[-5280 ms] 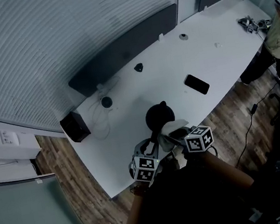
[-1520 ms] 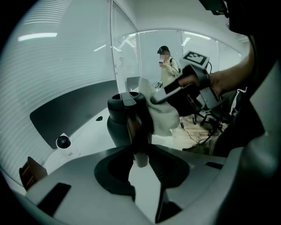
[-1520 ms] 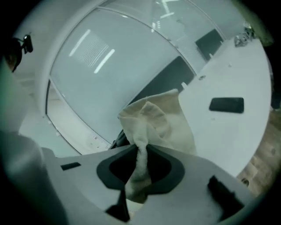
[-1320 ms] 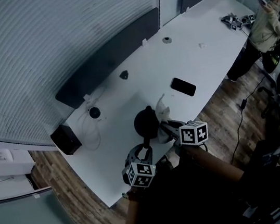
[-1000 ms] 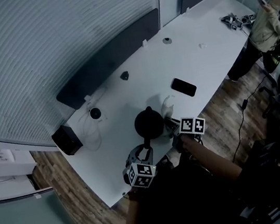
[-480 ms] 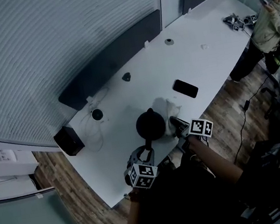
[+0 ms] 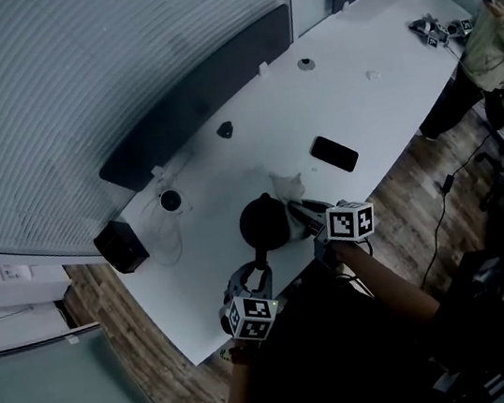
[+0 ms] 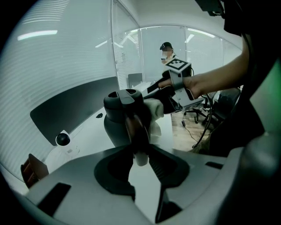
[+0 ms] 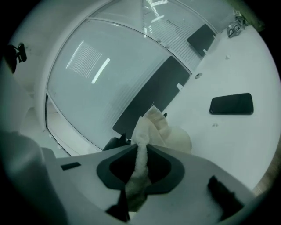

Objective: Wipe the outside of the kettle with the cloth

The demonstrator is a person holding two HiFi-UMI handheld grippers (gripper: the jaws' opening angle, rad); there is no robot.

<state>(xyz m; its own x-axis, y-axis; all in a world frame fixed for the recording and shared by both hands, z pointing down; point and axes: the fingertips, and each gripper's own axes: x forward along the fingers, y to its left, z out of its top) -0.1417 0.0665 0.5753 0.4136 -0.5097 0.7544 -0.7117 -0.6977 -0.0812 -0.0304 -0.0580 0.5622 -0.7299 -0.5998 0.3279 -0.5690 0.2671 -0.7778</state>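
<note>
Two tongs are both clenched. The left tongs [image 8: 141,154] grip the dark kettle [image 7: 263,222] by its handle [image 8: 135,129], and the kettle sits upright near the front edge of the white bench [image 7: 378,100]. The right tongs [image 9: 140,160] pinch a bunched white cloth [image 9: 151,125], its loose end sticking out beyond the tips. In the left gripper view the cloth lies against the kettle's upper side, next to the lid, on the side facing the right tongs. A black phone [image 7: 334,153] lies flat on the bench beyond the kettle, well apart from it. A person [image 7: 493,44] stands at the bench's far end.
</note>
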